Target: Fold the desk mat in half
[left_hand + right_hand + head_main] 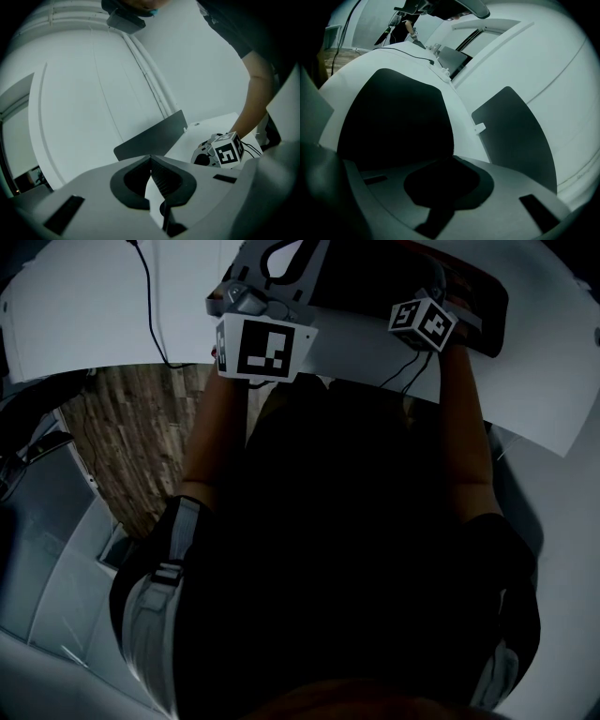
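The desk mat (476,307) is a dark sheet on the white table (84,324), at the top right of the head view. In the right gripper view its black face (393,122) fills the middle. Its near edge runs into my right gripper (451,159), which is shut on it. My left gripper (151,161) is shut on a thin pale sheet edge (154,201), apparently the mat's lighter side. From above, the left gripper (279,261) and right gripper (433,296) are side by side at the table's near edge. The right gripper's marker cube (227,150) shows in the left gripper view.
A black cable (150,306) crosses the table at the left. Wood floor (131,437) shows below the table edge. A dark divider panel (515,136) with a white clip (479,127) stands behind the table, the same divider panel (150,138) appearing ahead of the left gripper.
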{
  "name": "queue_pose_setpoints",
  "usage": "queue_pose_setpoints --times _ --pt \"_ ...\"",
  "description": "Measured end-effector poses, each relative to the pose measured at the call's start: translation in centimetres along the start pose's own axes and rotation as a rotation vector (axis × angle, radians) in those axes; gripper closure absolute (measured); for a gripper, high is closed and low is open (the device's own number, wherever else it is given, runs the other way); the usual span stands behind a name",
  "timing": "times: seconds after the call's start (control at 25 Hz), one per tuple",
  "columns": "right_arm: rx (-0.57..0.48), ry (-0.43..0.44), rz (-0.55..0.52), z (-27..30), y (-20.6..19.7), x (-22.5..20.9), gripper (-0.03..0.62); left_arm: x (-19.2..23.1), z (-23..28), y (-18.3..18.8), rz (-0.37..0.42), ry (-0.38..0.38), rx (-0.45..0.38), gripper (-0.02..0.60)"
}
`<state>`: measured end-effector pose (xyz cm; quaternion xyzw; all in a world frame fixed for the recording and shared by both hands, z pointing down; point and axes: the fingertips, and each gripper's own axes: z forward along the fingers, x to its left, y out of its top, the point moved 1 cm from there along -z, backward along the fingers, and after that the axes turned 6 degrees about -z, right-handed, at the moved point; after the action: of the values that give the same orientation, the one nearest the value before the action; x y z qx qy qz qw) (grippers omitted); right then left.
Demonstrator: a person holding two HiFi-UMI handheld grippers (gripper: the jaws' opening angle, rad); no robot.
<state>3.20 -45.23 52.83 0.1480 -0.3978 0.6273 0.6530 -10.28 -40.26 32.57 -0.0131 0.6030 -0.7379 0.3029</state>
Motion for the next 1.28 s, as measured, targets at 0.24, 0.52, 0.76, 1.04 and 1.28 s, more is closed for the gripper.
queue_pose_setpoints --times 0.24,0.52,0.76,1.04,1.28 --pt "0.005 0.030 -0.009 1.8 -0.3 0.7 0.553 0.0 0.7 -1.1 -0.006 -0.006 0.024 0.569" --pt "0.014 0.052 -0.042 3.1 -0.7 1.1 0.553 0.1 1.4 -1.8 -0.011 -0.013 0.041 0.569" --pt "0.034 0.056 -0.087 3.9 -0.5 1.5 0.553 0.3 1.7 -2.2 -0.013 -0.019 0.048 0.569" --pt "0.050 0.040 -0.059 3.5 -1.5 1.9 0.489 -0.9 2.1 -2.3 -0.008 -0.030 0.039 0.569" --pt "0.050 0.007 -0.054 3.0 -1.3 1.0 0.432 -1.1 2.2 -1.8 -0.005 -0.039 0.037 0.569"
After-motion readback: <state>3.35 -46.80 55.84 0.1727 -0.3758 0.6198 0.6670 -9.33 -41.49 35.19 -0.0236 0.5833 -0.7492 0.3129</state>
